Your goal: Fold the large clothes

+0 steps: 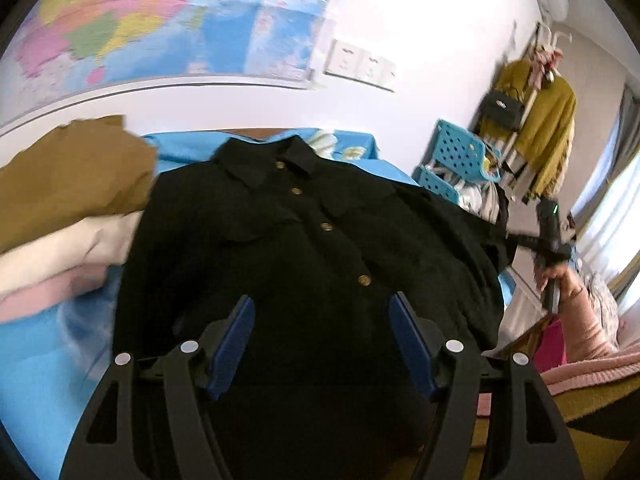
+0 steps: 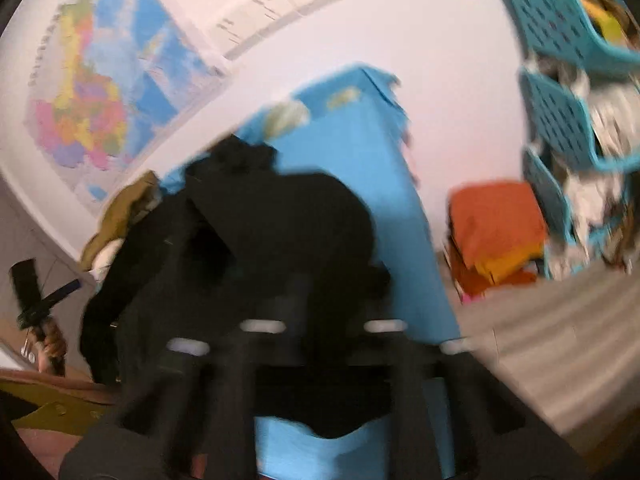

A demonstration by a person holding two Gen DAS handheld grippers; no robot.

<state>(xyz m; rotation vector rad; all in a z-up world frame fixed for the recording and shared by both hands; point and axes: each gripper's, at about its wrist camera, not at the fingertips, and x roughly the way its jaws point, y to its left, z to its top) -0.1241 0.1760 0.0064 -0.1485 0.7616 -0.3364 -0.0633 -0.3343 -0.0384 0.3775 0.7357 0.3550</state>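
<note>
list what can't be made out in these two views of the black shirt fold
- Right claw, right wrist view: motion blur against the black shirt hides its fingertips and any grip.
- Shirt hem, left wrist view: covered by the open left claw and cut by the bottom edge.
- Wall map lettering: blurred in both views.
</note>
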